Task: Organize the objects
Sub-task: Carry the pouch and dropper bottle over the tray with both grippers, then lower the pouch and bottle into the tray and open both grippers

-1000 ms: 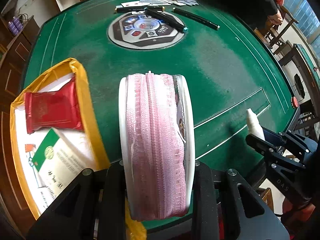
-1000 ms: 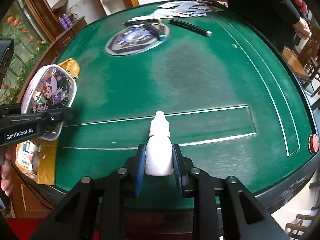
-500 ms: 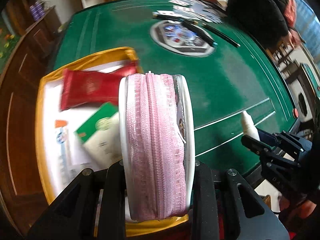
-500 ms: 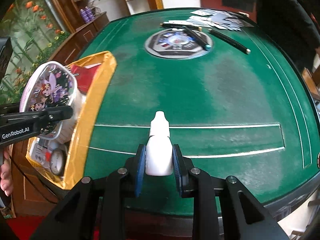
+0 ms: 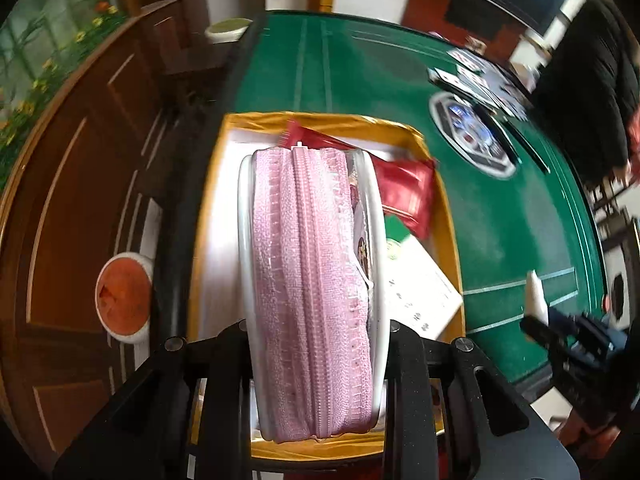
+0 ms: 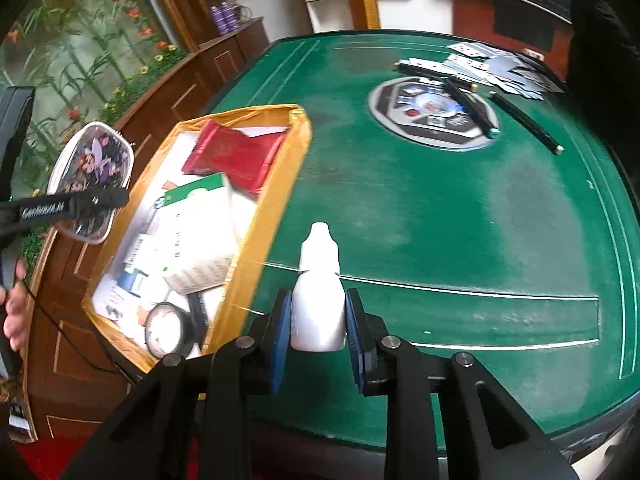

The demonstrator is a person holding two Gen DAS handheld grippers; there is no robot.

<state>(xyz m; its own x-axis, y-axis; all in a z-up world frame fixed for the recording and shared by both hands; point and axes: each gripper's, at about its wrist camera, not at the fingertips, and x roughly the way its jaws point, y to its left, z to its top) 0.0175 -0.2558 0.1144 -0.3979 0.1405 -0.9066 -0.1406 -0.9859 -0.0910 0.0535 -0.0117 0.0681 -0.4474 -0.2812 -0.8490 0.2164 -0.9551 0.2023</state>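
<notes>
pink zip pouch [image 5: 312, 296] clamped edge-on in left claw [image 5: 316, 332], above gold-rimmed box [image 5: 450, 216], likely for dropping in | white dropper bottle [image 6: 319, 292] pinched upright in right claw [image 6: 318, 330], beside box over green bench [image 6: 460, 216], probably next.

The zip pouch [image 5: 312, 292] is pale pink along its zipper band, edged in white — its flat face [image 6: 91, 182] carries a cartoon print in purples and browns. Beside the pouch, the box [image 6: 276, 196] has a mustard-gold rim and a white inside; in it lie a glossy red packet [image 6: 236, 156] and a white leaflet with a green corner [image 6: 196, 196]. The dropper bottle [image 6: 319, 292] is plain white between blue pads [image 6: 283, 332] — and right of the box the table felt [image 6: 460, 220] is deep green with thin white lines.
</notes>
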